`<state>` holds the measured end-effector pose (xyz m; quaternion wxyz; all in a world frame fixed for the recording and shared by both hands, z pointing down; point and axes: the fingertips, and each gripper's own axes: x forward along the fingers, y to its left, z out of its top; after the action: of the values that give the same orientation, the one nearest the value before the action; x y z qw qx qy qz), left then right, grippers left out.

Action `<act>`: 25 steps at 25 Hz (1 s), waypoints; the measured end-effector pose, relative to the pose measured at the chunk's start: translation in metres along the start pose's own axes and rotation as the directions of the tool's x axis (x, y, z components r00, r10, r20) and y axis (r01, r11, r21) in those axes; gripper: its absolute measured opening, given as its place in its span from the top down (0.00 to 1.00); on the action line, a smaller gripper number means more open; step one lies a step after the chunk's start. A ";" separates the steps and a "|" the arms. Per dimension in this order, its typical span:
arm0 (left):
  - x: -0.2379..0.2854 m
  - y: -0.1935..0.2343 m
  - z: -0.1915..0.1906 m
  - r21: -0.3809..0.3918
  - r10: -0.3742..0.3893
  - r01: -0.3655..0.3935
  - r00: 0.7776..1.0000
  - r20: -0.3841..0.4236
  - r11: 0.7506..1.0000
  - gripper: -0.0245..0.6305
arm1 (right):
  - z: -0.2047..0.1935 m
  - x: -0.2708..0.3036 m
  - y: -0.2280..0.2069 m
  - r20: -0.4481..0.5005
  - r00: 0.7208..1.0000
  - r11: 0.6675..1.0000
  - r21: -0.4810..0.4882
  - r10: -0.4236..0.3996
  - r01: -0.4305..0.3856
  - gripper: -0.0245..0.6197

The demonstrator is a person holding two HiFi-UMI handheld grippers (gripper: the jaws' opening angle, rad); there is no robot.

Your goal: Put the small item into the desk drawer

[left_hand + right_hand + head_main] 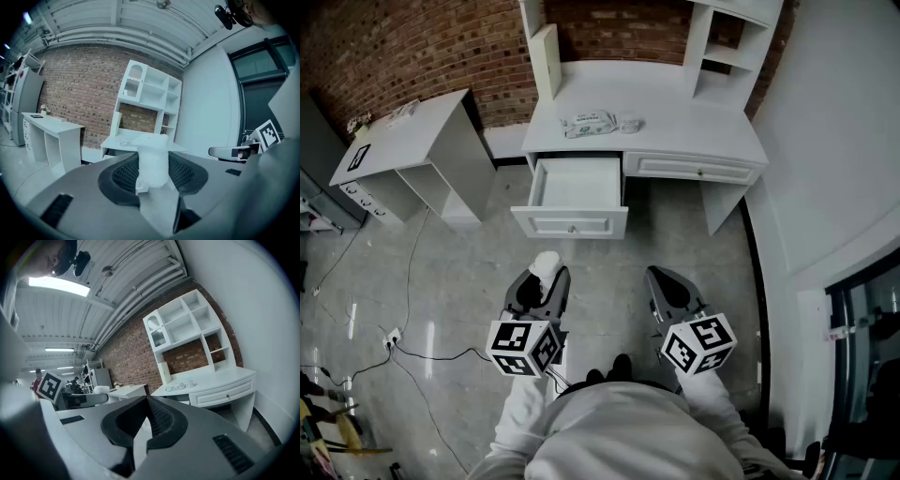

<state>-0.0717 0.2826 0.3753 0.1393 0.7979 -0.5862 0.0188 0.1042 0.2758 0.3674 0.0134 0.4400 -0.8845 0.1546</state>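
Pinching a white item (151, 161): left gripper (547, 274), lower centre of the head view
Its jaws spread wide around the item; right gripper (662, 278) beside it, pressed together, empty; drawer (570, 225) open above, well apart.

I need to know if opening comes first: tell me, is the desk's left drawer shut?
No: the left drawer stands pulled out from the desk, its inside showing.

Indoor test space, prob. a lab or workshop dressed w/ home furniture. White desk (675, 122) w/ shelf unit (150, 93) on top, against bare brick wall (412, 47). Left of desk: second white table (403, 131). Loose cables (412, 352) on polished floor (469, 281), front-left of desk. Overhead: exposed pipes (140, 37), strip light (58, 285).
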 end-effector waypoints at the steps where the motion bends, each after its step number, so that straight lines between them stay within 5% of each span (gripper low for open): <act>1: 0.001 -0.001 -0.001 0.001 -0.001 0.001 1.000 -0.001 1.000 0.67 | 0.000 -0.001 -0.001 0.001 1.000 1.000 -0.001 -0.001 0.001 0.92; 25: 0.037 -0.024 0.011 0.015 0.013 -0.013 0.999 0.037 1.000 0.67 | 0.015 -0.016 -0.054 0.055 0.998 0.999 0.025 -0.028 0.027 0.92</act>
<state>-0.0395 0.2523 0.3670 0.1225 0.7953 -0.5937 0.0094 0.1581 0.2536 0.3645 -0.0143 0.4564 -0.8765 0.1528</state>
